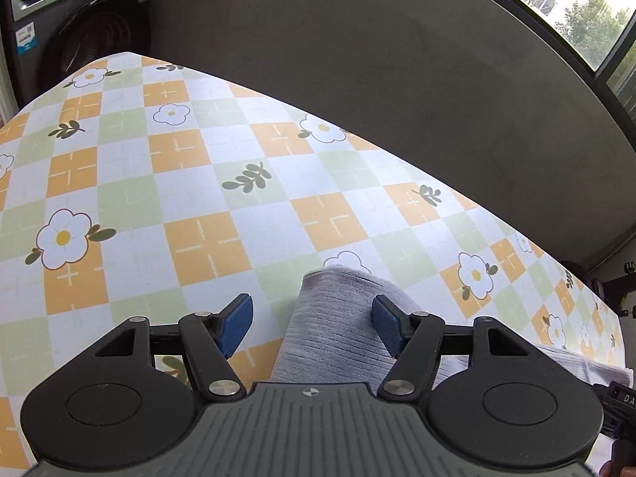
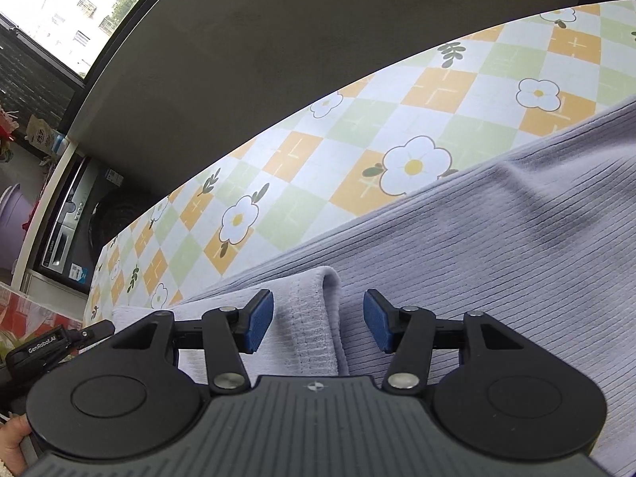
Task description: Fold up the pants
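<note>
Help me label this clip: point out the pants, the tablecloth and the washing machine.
pants point(image 2: 497, 238), right wrist view, ribbed grey fabric.
tablecloth point(image 1: 190, 198), left wrist view, bare checked patch.
washing machine point(image 1: 95, 35), left wrist view, round door.

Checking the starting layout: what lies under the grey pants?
The grey pants lie on the flower-patterned checked tablecloth, visible around them. Anything directly beneath the fabric is covered.

Pants point(image 2: 497, 238): pale grey-lilac ribbed knit, lying flat on checked floral worktop point(image 2: 302, 183) w/ a few soft wrinkles. One stitched hem end is folded back over the fabric, edge curled up slightly. In left wrist view, a narrow rounded end of the pants points toward worktop centre.
</note>
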A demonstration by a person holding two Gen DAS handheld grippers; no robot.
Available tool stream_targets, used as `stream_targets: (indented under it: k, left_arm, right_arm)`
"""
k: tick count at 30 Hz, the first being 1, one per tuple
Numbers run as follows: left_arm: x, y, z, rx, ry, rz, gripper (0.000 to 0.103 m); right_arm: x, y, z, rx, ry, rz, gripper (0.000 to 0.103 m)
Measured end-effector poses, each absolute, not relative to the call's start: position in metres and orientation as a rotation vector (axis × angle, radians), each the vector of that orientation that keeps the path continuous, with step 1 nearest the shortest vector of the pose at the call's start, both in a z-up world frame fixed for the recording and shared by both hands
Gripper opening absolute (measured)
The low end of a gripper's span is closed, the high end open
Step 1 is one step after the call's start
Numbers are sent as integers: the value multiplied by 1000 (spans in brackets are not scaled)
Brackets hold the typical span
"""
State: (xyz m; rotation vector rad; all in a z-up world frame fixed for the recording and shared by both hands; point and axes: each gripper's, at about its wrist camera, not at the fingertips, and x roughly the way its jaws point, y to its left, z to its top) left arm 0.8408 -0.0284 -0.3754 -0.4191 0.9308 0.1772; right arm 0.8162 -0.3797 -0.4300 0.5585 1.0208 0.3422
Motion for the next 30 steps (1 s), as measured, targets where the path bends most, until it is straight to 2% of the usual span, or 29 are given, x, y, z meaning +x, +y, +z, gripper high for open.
stream_targets:
  k: [1, 2, 3, 4, 7, 10, 11, 12, 13, 14, 15, 24, 28, 30]
  left_arm:
    - [845, -26, -380, -437, 947, 182, 60]
    - [847, -25, -383, -453, 948, 170, 47]
    - [847, -24, -383, -458, 946, 139, 16]
    - [846, -25, -383, -441, 943, 135, 12]
    - [844, -27, -381, -397, 920, 159, 12]
    - [845, -24, -387, -399, 927, 175, 12]
    - [845, -23, -387, -398, 927, 176, 13]
    - [845, -24, -386, -389, 930, 184, 18]
    - [845, -24, -385, -381, 933, 192, 28]
    - [843, -24, -380, -370, 930, 200, 32]
    - [839, -24, -376, -359, 918, 203, 36]
    - [768, -44, -342, -238, 894, 81, 37]
    - [725, -45, -337, -252, 885, 125, 47]
    - [704, -39, -337, -279, 883, 157, 49]
  right_arm:
    - [816, -378, -430, 552, 1022, 354, 45]
    - [817, -376, -429, 532, 1022, 368, 30]
    - [816, -375, -425, 498, 997, 364, 23]
    - [815, -376, -419, 474, 955, 367, 10]
    - [819, -378, -412, 460, 893, 356, 9]
    - [825, -370, -421, 418, 938, 348, 9]
    - [825, -370, -425, 416, 960, 335, 15]
    - [824, -373, -426, 432, 968, 318, 19]
    - [821, -379, -425, 463, 968, 299, 30]
    - [814, -388, -421, 497, 954, 285, 32]
    - [807, -395, -417, 510, 947, 289, 32]
    - [709, -415, -398, 435, 997, 356, 33]
    - [678, -423, -394, 471, 984, 335, 33]
    - [669, -425, -393, 468, 990, 332, 33]
